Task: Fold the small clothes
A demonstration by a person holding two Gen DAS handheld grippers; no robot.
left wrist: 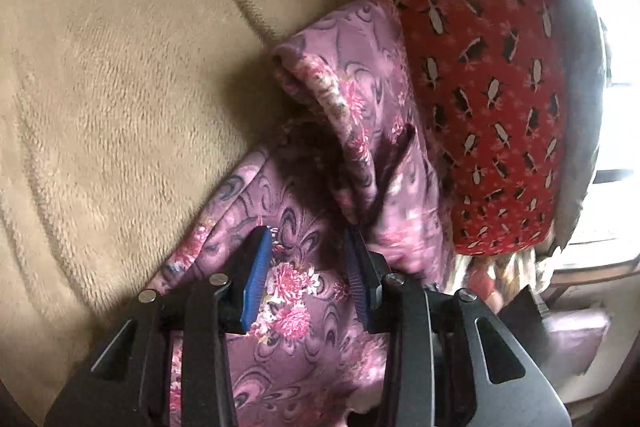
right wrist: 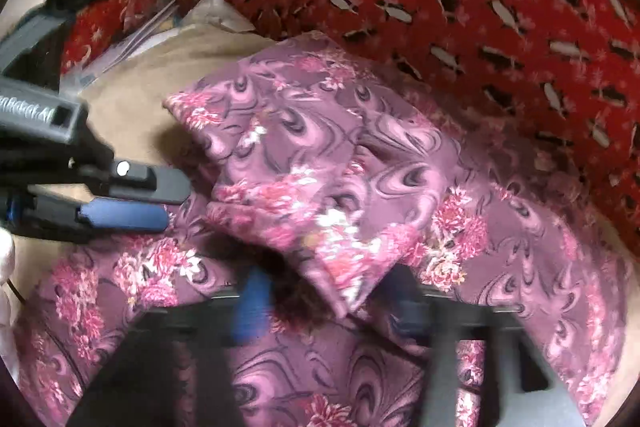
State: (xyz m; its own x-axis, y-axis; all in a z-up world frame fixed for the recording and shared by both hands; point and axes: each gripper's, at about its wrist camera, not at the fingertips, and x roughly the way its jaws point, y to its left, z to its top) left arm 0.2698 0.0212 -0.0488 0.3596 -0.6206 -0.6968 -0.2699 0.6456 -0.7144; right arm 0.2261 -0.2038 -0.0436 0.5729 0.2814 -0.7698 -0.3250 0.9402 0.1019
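The purple floral garment (left wrist: 304, 259) lies on a beige fleece blanket (left wrist: 120, 87), with a red patterned cloth (left wrist: 480, 67) beyond it on the far right. In the left wrist view the left gripper (left wrist: 310, 275) hangs just over the near part of the garment, its blue pads (left wrist: 256, 279) standing partly apart with flat floral cloth showing in the gap between them; the pads do not press on the fabric, though the right-hand fingertip sits against the foot of a raised fold that stands up just beyond the gripper and leans toward the red cloth. The gripper points steeply down and away. In the right wrist view the garment (right wrist: 320, 167) fills the middle, a folded-over layer lying on top of the flat part, its near corner reaching down between the fingers of the right gripper (right wrist: 320, 303). Those fingers are smeared by motion blur, so whether they pinch that corner cannot be told. The left gripper (right wrist: 132, 203) comes in from the left edge, lying low over the garment's left border, its fingers pointing right.
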